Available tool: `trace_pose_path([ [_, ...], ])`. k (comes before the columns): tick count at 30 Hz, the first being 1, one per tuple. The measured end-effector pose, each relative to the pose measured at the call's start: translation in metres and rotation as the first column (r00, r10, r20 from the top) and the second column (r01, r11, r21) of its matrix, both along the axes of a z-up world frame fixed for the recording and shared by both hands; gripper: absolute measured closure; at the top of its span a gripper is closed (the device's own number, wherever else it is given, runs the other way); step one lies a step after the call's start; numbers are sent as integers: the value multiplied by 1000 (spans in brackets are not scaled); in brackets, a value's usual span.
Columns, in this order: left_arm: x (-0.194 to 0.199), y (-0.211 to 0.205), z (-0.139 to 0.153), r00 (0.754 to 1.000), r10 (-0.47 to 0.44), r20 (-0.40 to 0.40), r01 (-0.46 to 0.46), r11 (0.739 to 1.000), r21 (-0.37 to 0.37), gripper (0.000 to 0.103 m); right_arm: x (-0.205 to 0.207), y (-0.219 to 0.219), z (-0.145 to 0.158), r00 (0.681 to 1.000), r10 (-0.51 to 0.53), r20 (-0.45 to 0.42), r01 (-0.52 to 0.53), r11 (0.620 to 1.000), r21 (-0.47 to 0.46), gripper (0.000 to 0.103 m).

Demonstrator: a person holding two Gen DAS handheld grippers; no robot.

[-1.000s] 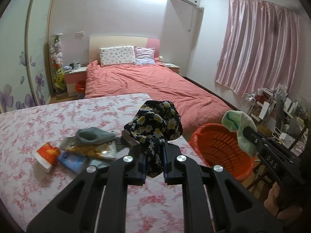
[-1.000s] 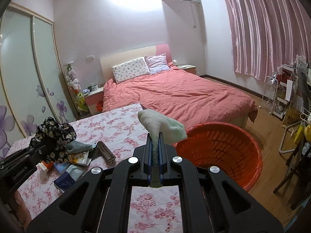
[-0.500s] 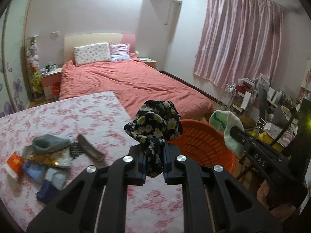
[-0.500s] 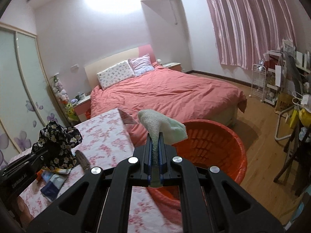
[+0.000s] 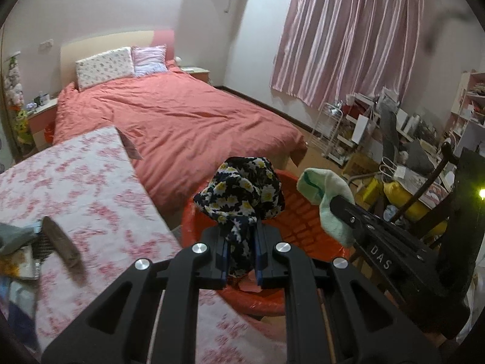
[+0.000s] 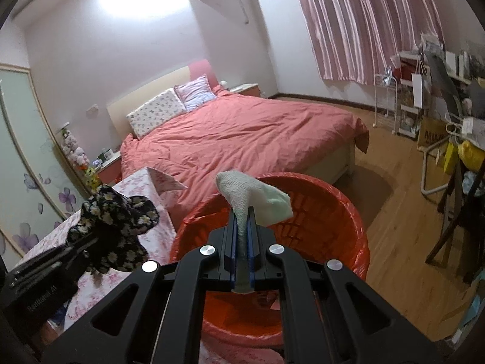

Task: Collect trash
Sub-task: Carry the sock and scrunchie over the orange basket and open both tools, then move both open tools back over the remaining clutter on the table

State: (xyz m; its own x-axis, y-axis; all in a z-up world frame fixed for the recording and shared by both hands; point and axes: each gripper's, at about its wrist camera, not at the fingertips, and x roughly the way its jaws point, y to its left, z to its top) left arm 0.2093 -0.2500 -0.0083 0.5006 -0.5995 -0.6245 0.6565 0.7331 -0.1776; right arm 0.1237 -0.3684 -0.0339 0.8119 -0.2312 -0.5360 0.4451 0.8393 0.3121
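Observation:
My left gripper (image 5: 240,242) is shut on a black cloth with yellow-white flowers (image 5: 242,191), held over the near rim of the red basket (image 5: 306,215). The right gripper (image 6: 242,227) is shut on a pale green sock (image 6: 254,195), which hangs above the same red basket (image 6: 321,221). In the left wrist view the sock (image 5: 327,200) and right gripper show at the right, over the basket. In the right wrist view the flowered cloth (image 6: 118,221) shows at the left, above the table's edge.
A table with a pink flowered cover (image 5: 78,182) carries a brown piece (image 5: 60,242) and several wrappers at its left edge. Behind stands a bed with a red quilt (image 5: 182,115). Cluttered shelves and chairs (image 5: 409,151) fill the right side on a wooden floor (image 6: 403,212).
Both grippers have swung right and downward, from above the table to over the red basket, still holding the cloth and the sock. The wrappers have slid to the left edge of the view.

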Motion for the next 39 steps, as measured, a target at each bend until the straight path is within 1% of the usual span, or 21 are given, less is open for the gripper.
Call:
trace_pose_path([
  [2, 6, -11, -10, 1000, -8, -28, 8, 1000, 12, 88, 2, -9, -5, 1000, -9, -6, 10, 1000, 22, 97],
  [3, 11, -15, -17, 999, -9, -46, 10, 1000, 16, 85, 3, -12, -6, 1000, -12, -6, 12, 1000, 28, 96],
  [4, 13, -16, -20, 999, -6, -54, 7, 1000, 20, 81, 3, -14, -8, 1000, -15, -7, 16, 999, 32, 96],
  [5, 17, -18, -24, 998, -4, -64, 6, 1000, 26, 77, 4, -17, -10, 1000, -21, -12, 21, 999, 36, 92],
  [6, 20, -20, -28, 997, -3, -72, 5, 999, 31, 70, 4, -19, -11, 1000, -24, -16, 25, 999, 42, 85],
  [7, 22, -20, -32, 997, 4, -75, -1, 999, 40, 65, 5, -21, -13, 999, -31, -23, 32, 998, 51, 81],
  [8, 24, -20, -36, 997, 10, -76, -6, 999, 49, 64, 4, -22, -15, 999, -35, -26, 37, 998, 55, 76],
  [11, 30, -15, -43, 996, 32, -85, -26, 997, 75, 62, 3, -24, -17, 998, -45, -36, 47, 997, 58, 69],
  [14, 33, -4, -45, 995, 65, -74, -58, 994, 95, 56, 2, -24, -15, 998, -56, -42, 58, 997, 51, 60],
  [15, 32, -2, -44, 995, 74, -67, -67, 993, 100, 52, 1, -22, -14, 997, -59, -43, 61, 997, 45, 57],
  [18, 30, 16, -40, 992, 122, -25, -117, 985, 128, 45, 3, -18, -9, 997, -65, -47, 66, 998, 23, 50],
  [21, 25, 33, -37, 988, 154, 4, -153, 978, 142, 40, 5, -11, -6, 997, -53, -52, 53, 999, 3, 47],
  [24, 22, 55, -34, 981, 191, 29, -194, 968, 158, 37, 9, 0, -5, 997, -36, -62, 36, 999, -11, 46],
  [30, 19, 107, -26, 959, 274, 71, -282, 945, 166, 31, 16, 28, 0, 996, 21, -82, -24, 999, -35, 45],
  [34, 21, 146, -21, 937, 341, 73, -348, 924, 155, 29, 21, 49, 3, 994, 68, -91, -73, 996, -53, 44],
  [39, 24, 197, -20, 899, 432, 75, -439, 886, 153, 28, 33, 82, 6, 983, 143, -111, -151, 986, -72, 44],
])
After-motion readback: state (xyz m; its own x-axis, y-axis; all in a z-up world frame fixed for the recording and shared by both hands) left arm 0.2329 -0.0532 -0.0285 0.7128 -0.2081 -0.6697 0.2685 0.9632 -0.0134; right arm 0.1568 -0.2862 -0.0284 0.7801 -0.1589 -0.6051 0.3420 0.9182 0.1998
